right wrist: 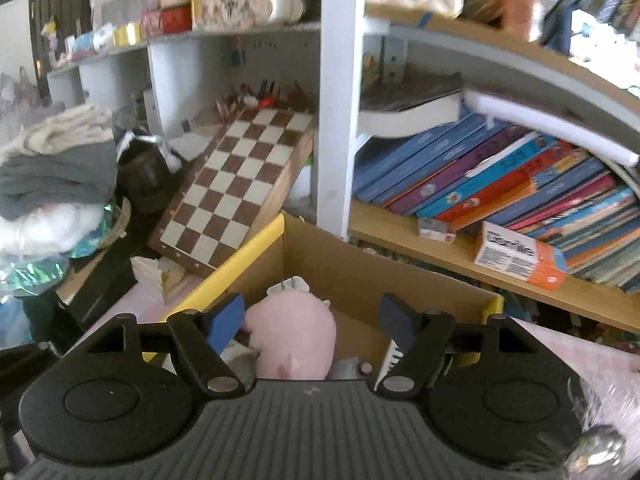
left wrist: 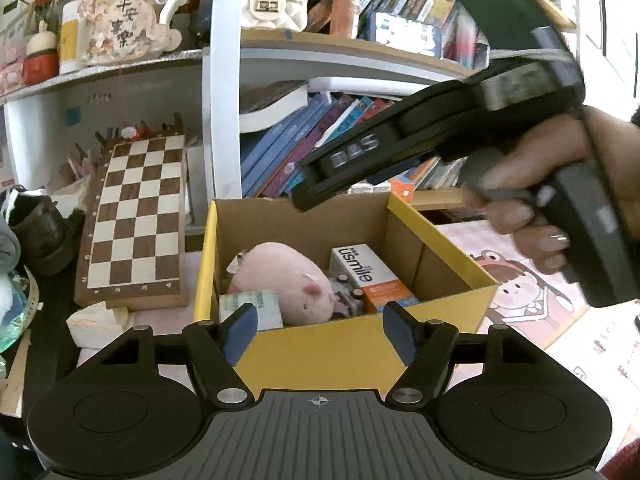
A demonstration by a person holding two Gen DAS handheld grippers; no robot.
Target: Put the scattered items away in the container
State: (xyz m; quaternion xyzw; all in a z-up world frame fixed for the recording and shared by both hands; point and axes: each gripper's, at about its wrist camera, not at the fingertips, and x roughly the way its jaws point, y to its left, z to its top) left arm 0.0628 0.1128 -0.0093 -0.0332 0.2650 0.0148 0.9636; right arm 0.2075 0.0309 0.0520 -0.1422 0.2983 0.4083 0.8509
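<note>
A yellow cardboard box (left wrist: 332,344) stands open on the pink mat. Inside lie a pink plush pig (left wrist: 288,280), a white and orange usmile carton (left wrist: 368,276), a small green-white packet (left wrist: 252,306) and some small dark items. My left gripper (left wrist: 322,330) is open just before the box's near wall, nothing between its blue pads. My right gripper (right wrist: 312,320) is open above the box (right wrist: 256,248), over the plush pig (right wrist: 296,332). In the left wrist view a hand holds the right gripper's body (left wrist: 440,136) above the box's far right side.
A chessboard (left wrist: 136,220) leans against the white shelf unit left of the box. Crumpled paper (left wrist: 96,320) lies by the box's left corner. Leaning books (right wrist: 500,176) and another usmile carton (right wrist: 520,256) fill the shelf behind. Clothes and a dark shoe (right wrist: 144,172) pile at left.
</note>
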